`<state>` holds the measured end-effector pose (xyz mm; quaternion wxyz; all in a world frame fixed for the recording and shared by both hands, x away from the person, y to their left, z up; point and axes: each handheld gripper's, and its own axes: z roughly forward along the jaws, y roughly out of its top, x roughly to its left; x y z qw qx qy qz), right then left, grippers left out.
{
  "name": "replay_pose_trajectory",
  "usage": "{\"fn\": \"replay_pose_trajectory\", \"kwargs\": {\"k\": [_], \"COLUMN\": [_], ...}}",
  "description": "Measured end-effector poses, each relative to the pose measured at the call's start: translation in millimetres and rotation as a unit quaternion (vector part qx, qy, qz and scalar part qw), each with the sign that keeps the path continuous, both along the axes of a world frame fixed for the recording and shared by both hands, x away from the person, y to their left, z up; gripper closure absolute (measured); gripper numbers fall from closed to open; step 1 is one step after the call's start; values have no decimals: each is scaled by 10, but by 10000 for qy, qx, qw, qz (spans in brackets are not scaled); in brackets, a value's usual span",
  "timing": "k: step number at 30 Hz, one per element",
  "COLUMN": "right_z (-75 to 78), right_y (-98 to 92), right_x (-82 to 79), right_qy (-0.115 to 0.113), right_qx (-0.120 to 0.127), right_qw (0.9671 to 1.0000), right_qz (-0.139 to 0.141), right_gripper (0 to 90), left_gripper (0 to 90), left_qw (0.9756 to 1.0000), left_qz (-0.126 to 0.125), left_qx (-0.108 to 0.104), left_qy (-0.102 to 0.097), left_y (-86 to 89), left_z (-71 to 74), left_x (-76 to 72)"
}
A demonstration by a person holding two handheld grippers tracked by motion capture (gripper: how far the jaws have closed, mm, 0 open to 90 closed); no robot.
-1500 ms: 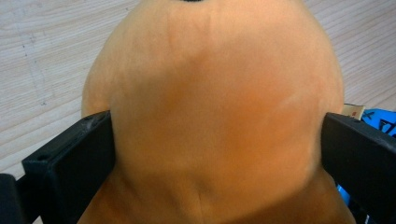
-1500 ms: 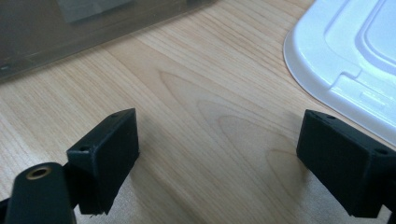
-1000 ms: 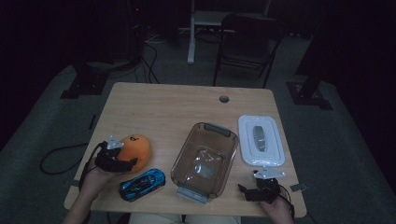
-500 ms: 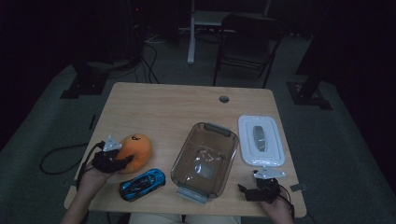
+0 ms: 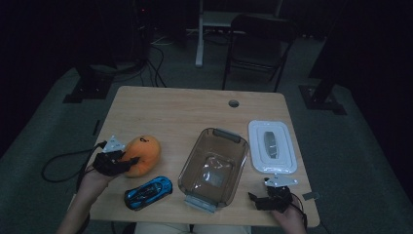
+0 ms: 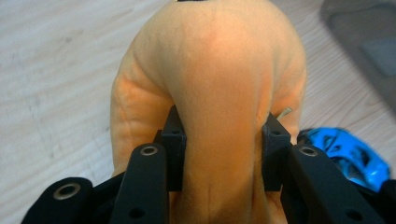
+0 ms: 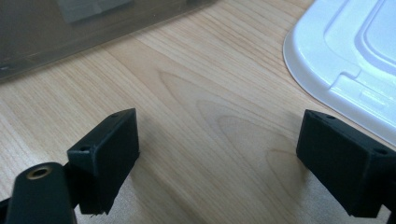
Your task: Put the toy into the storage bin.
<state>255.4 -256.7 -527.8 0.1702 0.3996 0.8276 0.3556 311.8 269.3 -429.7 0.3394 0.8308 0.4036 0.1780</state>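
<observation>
My left gripper [image 6: 219, 154] has just been closing and now squeezes the plush [image 5: 141, 155] near the table's [image 5: 170, 112] left edge; my right gripper [image 7: 219, 154] is open. Next, I carry the plush to the box [image 5: 214, 163].

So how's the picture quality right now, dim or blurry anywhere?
High view: dim and underexposed, floor nearly black, yet the orange plush toy and clear plastic bin read fine. Left gripper view: bright, toy sharp, blue toy car soft. Right gripper view: well lit, wood grain crisp, white lid slightly glary.

No text, label or number can be read anywhere.
</observation>
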Motion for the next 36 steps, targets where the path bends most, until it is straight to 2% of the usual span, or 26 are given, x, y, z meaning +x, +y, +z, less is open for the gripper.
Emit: {"fn": "replay_pose_trajectory", "kwargs": {"k": [5,14,21,26,27,32,36], "right_z": [0,0,0,-1,-1,-1,0], "right_y": [0,0,-1,0,0,0,0], "right_x": [0,0,1,0,0,0,0], "right_qy": [0,-2,-4,-5,-6,-6,-4], "right_qx": [3,2,0,5,4,5,4], "right_qw": [10000,10000,10000,10000,10000,10000,10000], "right_qz": [0,2,4,-1,0,-1,0], "right_gripper": [127,127,127,127,127,127,127], "left_gripper": [649,648,648,647,647,647,647], "left_qw": [9995,9975,9943,9902,9884,9835,9745], "left_qz": [-280,-659,-991,-1288,-1397,-1674,-2088], "left_qx": [61,-13,-19,-39,-31,-58,-166], "left_qy": [-105,-240,-391,-536,-591,-680,-810], "left_y": [-104,-315,-497,-677,-728,-901,-1073], "left_z": [176,447,670,838,874,985,1075], "left_x": [20,83,106,98,90,82,76]}}
